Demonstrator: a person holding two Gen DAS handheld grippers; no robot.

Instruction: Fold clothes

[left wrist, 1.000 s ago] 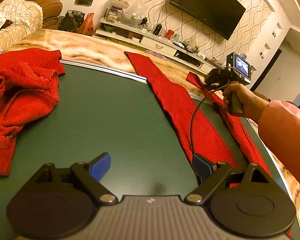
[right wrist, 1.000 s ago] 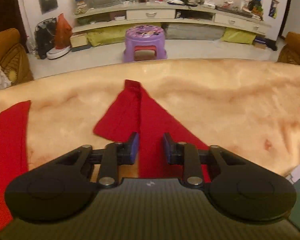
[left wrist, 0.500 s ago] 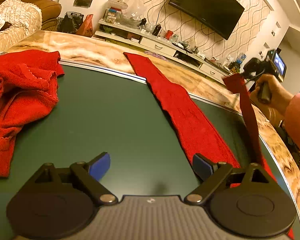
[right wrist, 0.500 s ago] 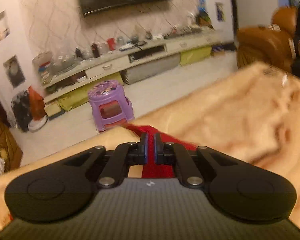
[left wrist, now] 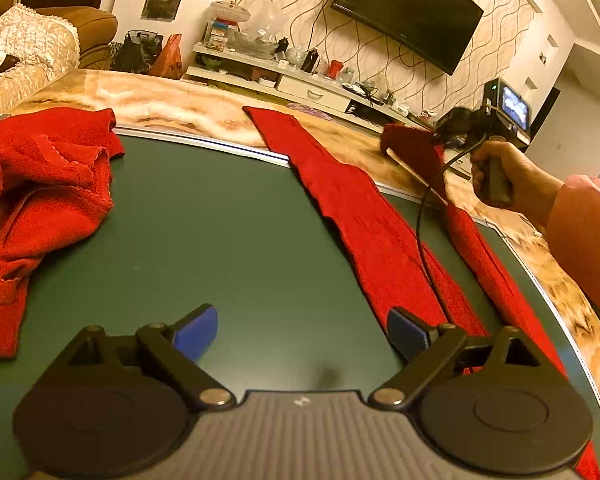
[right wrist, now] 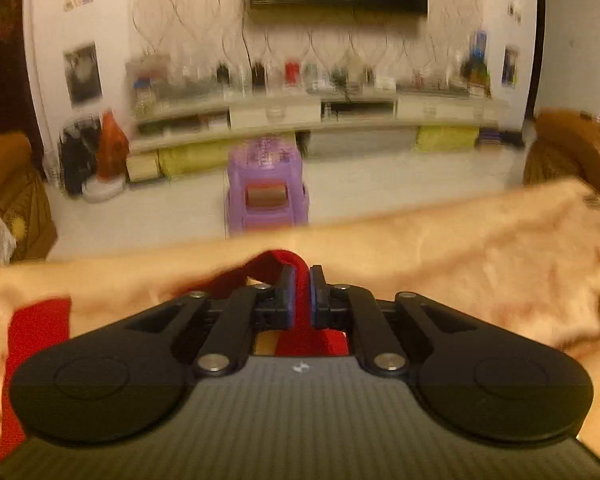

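Note:
A pair of red trousers lies on the dark green mat, its two legs stretching away onto the marble table. My right gripper is shut on the end of the right trouser leg, held off the table; in the left wrist view that gripper holds the leg's end folded back above the table's far side. My left gripper hovers open over the mat near the trousers' waist, with nothing between its fingers. A second red garment lies crumpled at the left.
The marble table extends beyond the mat. A person's hand and pink sleeve come in from the right. A purple stool, TV cabinet and sofas stand past the table.
The right gripper closed on the end of the right trouser leg, raised it high off the table, and has now come lower and back toward the left. The left gripper stayed still.

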